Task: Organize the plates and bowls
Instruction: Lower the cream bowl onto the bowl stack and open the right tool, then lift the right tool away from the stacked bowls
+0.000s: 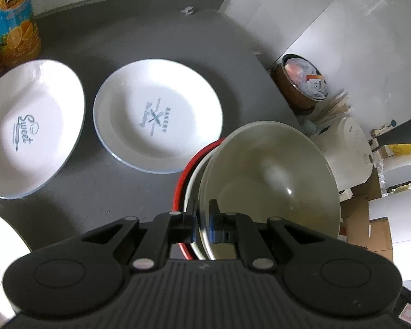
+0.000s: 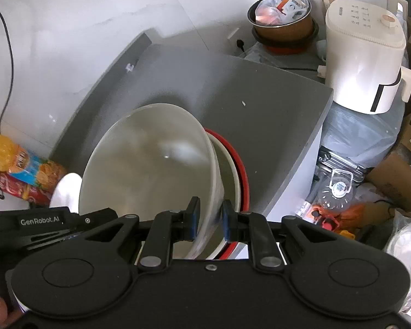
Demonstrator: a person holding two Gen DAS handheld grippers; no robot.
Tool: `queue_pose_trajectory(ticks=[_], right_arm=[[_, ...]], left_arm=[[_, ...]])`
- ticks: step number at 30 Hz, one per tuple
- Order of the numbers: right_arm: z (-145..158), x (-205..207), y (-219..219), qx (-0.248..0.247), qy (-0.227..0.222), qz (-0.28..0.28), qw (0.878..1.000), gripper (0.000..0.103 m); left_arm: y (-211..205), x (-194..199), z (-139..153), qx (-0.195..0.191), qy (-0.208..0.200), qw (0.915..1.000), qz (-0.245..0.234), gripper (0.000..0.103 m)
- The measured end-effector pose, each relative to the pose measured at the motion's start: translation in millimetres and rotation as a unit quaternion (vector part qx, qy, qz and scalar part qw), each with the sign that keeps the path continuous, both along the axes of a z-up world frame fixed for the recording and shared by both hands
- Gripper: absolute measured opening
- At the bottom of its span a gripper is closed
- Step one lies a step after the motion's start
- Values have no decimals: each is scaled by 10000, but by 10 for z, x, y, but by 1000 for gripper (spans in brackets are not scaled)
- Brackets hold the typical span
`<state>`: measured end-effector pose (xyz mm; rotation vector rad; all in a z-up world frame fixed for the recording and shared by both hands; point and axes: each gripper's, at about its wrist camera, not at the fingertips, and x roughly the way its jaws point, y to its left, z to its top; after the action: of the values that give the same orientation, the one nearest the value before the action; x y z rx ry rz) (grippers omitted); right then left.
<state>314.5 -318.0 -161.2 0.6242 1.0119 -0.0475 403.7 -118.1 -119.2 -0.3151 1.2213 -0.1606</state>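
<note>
Two white plates sit flat on the grey table (image 1: 101,54) in the left wrist view: the "Sweet" plate (image 1: 27,126) out at 9 o'clock and the "Bakery" plate (image 1: 157,118) near the middle. At 5 o'clock, nested bowls: a pale bowl (image 1: 268,181) tilted inside a white bowl (image 1: 190,192) inside a red bowl (image 1: 182,183). The left gripper (image 1: 202,224) has its blue pads pinched tight on the pale bowl's near rim. A drink can (image 1: 12,19) stands at 11 o'clock.

Right wrist view: same pale bowl (image 2: 150,164) dead centre, tilted, red rim (image 2: 239,164) peeking out at 3 o'clock. The right gripper (image 2: 210,220) straddles the pale bowl's rim, pads just slightly apart; can't tell if they actually touch it. A white appliance (image 2: 364,52) sits off the table at 2 o'clock.
</note>
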Motion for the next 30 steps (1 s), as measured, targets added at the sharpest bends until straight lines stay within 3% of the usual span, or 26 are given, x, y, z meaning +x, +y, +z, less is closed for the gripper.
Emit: queue_pose_trajectory(ticks=[11,17,21,24,26,28,30], right_arm=[[69,5,79,-105,28,-100,9999,29],[200,-50,60,-230,-27,-167,9996,44],[274,-94,35,-250,-79,-187,9995,44],[359,-137,35,-324,-169,-177,9992,44],[399,-163,39,-340,-214,-173,9990,46],[439,-193,51,-344,-261,-194,9989,53],[474,-211,76,-322,-317,-191,9988,68]], left_arm=[[6,-8,74,111,-136,9998,-131,11],[65,0,160,-61,-138,9998,-155,14],[58,-20,240,-59,-191,9997,-168,19],[64,-51,310,-92,-262,9995,-168,28],[80,-88,364,-53,-326,9993,-184,41],[100,-126,410,58,-351,9991,-213,52],[150,-174,467,150,-424,9988,-217,58]])
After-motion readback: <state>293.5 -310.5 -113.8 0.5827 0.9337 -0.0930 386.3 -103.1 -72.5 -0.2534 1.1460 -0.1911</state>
